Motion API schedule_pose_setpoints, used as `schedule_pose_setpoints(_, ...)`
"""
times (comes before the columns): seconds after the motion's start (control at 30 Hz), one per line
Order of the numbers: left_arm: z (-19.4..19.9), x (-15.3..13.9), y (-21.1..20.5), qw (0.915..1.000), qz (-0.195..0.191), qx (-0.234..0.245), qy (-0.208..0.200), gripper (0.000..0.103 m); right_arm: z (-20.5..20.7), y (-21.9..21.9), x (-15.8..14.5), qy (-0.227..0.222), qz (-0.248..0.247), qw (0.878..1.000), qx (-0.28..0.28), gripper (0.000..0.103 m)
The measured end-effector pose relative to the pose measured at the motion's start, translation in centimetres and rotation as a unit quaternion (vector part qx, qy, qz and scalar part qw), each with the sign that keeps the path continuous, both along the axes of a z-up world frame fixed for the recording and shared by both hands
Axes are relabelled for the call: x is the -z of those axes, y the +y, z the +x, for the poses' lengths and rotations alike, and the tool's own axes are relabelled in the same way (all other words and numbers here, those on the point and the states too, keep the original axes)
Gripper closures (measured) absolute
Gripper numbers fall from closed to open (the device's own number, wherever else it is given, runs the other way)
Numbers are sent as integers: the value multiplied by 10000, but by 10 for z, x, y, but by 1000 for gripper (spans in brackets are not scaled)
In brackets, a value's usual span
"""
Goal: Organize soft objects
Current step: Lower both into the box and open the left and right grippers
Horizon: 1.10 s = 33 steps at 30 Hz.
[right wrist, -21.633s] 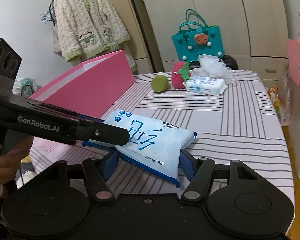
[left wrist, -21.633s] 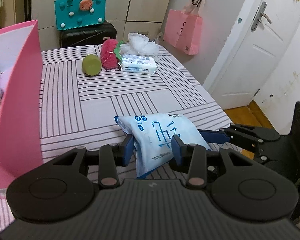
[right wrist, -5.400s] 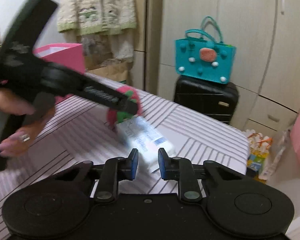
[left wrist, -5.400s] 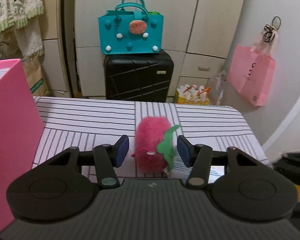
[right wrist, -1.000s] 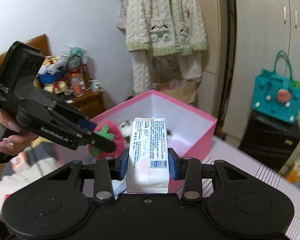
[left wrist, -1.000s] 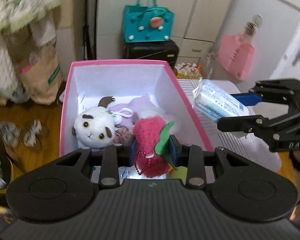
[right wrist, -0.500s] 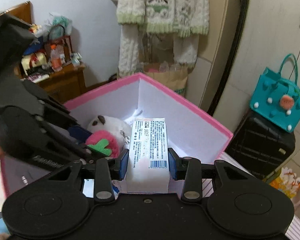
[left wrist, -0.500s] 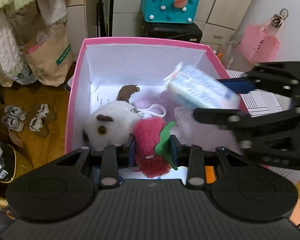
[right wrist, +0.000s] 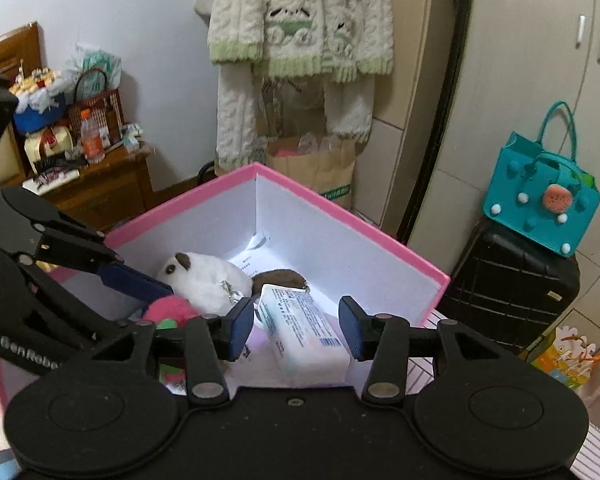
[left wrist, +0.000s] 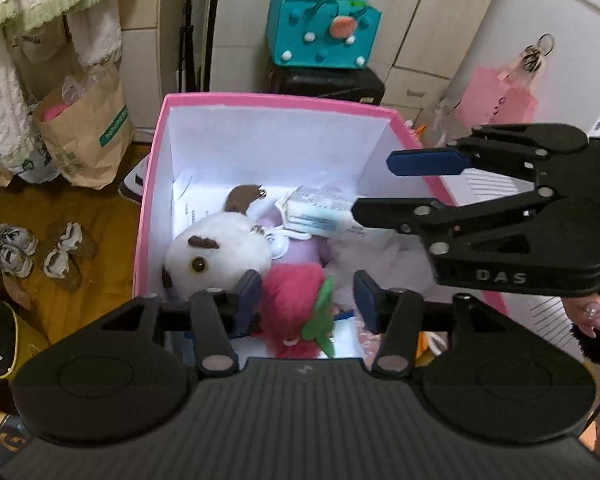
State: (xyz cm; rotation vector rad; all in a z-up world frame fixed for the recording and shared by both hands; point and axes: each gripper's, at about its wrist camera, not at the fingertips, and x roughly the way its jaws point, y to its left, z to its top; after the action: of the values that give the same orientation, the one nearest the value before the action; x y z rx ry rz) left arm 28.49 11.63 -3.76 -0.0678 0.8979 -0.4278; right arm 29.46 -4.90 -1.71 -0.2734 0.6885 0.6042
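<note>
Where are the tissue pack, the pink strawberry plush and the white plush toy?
tissue pack (right wrist: 300, 326): right wrist view, printed top face.
pink strawberry plush (left wrist: 290, 300): left wrist view, fuzzy body.
white plush toy (left wrist: 216, 258): left wrist view, white head.

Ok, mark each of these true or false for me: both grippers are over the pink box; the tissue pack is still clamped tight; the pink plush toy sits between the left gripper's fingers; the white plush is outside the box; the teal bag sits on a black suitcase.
1. Both grippers are over the pink box. True: left gripper, right gripper.
2. The tissue pack is clamped tight. False: the right gripper's jaws are opening, with gaps beside the pack.
3. The pink plush toy sits between the left gripper's fingers. True, as its jaws open.
4. The white plush is outside the box. False: it lies inside.
5. The teal bag sits on a black suitcase. True.
</note>
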Motion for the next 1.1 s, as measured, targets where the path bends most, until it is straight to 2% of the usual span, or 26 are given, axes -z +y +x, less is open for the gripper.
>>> schedule_pose_setpoints(0.03,-2,-2,1,10000,-50,-16,-19,40,-4,-4,-3,24,74,10000,4,51)
schedule_pose_setpoints(0.1,-5,-8,3,9999,-117,-77,-66,40,-12,-10,-9,49,196,9998,15,51)
schedule_pose_setpoints(0.3,-24,-29,3,9992,66,-205,-334,35,-40,-23,-24,-220,151,9996,125,49)
schedule_pose_setpoints(0.5,-53,-46,0,9994,201,-146,-254,28,-71,-42,-39,-226,321,9991,174,45)
schedule_pose_setpoints(0.63,-72,-57,-2,9999,114,-76,-87,24,-91,-53,-43,-255,399,9987,195,45)
schedule_pose_setpoints(0.77,-93,-69,-14,9982,494,-196,-286,21,-118,-61,-47,-613,253,9974,299,40)
schedule_pose_setpoints(0.87,-114,-79,-21,9969,619,-193,-442,15,-135,-68,-52,-646,294,9970,296,38)
schedule_pose_setpoints(0.97,-134,-86,-28,9954,714,-180,-616,4,-154,-74,-56,-761,216,9964,301,27)
schedule_pose_setpoints(1.0,-140,-87,-29,9951,718,-150,-658,0,-158,-75,-56,-798,183,9961,324,17)
schedule_pose_setpoints(1.03,-147,-88,-31,9951,693,-92,-697,0,-164,-77,-56,-854,159,9955,372,7)
schedule_pose_setpoints(1.1,-156,-87,-34,9954,676,5,-672,0,-174,-80,-54,-971,143,9938,519,2)
